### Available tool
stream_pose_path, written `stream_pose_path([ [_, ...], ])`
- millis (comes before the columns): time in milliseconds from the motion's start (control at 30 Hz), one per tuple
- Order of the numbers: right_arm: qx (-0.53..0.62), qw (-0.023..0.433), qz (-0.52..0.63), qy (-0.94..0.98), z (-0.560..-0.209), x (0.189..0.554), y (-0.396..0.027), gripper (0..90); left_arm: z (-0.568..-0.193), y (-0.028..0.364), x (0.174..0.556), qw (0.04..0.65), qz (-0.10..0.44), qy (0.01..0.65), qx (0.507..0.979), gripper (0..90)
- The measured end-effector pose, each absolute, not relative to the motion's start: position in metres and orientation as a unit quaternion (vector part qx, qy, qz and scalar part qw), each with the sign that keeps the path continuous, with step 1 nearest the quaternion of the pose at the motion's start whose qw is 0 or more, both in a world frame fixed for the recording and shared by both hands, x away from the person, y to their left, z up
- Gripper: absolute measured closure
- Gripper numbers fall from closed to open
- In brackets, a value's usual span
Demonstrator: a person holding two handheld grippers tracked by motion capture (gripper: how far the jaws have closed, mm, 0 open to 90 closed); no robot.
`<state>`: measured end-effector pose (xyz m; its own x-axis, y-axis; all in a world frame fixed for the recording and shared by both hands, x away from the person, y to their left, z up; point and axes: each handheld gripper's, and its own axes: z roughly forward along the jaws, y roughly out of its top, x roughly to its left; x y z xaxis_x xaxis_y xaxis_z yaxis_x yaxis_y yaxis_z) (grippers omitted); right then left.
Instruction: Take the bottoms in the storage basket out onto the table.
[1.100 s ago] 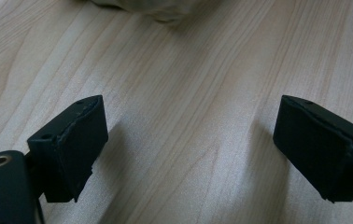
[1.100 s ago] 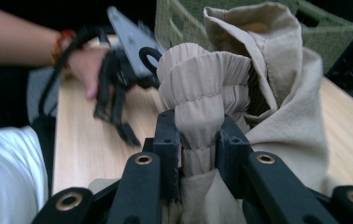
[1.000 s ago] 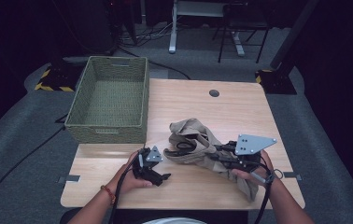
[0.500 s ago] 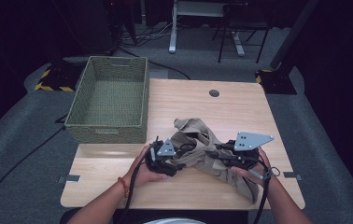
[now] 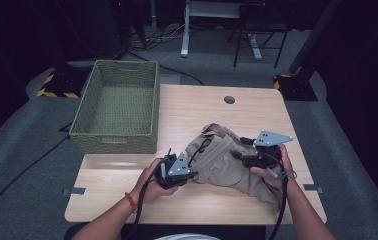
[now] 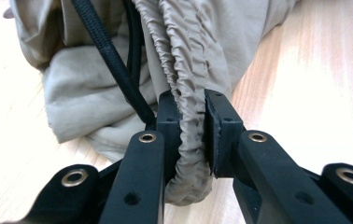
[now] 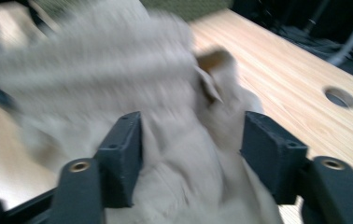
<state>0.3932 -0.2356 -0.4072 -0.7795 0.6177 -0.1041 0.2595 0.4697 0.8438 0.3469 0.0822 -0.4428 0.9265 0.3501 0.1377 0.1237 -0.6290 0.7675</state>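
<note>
A crumpled beige garment [image 5: 224,155] with a black drawstring [image 6: 114,60] lies on the front right of the wooden table [image 5: 197,107]. My left gripper [image 5: 193,172] is at the garment's left edge. In the left gripper view its jaws have just been closing, and the left gripper [image 6: 193,112] is shut on the gathered elastic hem [image 6: 188,79]. My right gripper [image 5: 237,154] rests on the garment's right side. Its jaws have just been opening: the right gripper [image 7: 191,135] stands open, with blurred beige cloth [image 7: 118,70] between the spread pads.
A green woven basket [image 5: 117,145] stands at the table's back left and holds nothing. A round cable hole [image 5: 229,99] sits near the far edge. Bare wood lies between basket and garment. Chair and desk legs stand on the floor beyond.
My left gripper has moved right from bare table to the garment's left edge and closed on its hem. My right gripper's jaws have opened over the cloth, and the garment has bunched up.
</note>
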Motion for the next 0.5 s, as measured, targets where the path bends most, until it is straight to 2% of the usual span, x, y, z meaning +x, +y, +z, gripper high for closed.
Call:
stream_pose_path([
  [67, 0.277, 0.219, 0.427, 0.832, -0.413, 0.397, -0.239, 34.6, -0.44, 0.088, 0.344, 0.418, 0.135, 0.141, 0.887, 78.1],
  [133, 0.293, 0.212, 0.428, 0.828, -0.416, 0.399, -0.246, 31.9, -0.438, 0.093, 0.342, 0.417, 0.14, 0.148, 0.886, 78.1],
  [267, 0.309, 0.242, 0.415, 0.821, -0.416, 0.394, -0.261, 31.2, -0.432, 0.109, 0.34, 0.424, 0.146, 0.169, 0.878, 78.3],
  [400, 0.321, 0.263, 0.406, 0.814, -0.412, 0.384, -0.282, 38.3, -0.427, 0.124, 0.338, 0.434, 0.151, 0.19, 0.868, 78.3],
  [500, 0.317, 0.245, 0.41, 0.819, -0.418, 0.377, -0.293, 44.6, -0.426, 0.132, 0.336, 0.441, 0.144, 0.2, 0.863, 78.3],
])
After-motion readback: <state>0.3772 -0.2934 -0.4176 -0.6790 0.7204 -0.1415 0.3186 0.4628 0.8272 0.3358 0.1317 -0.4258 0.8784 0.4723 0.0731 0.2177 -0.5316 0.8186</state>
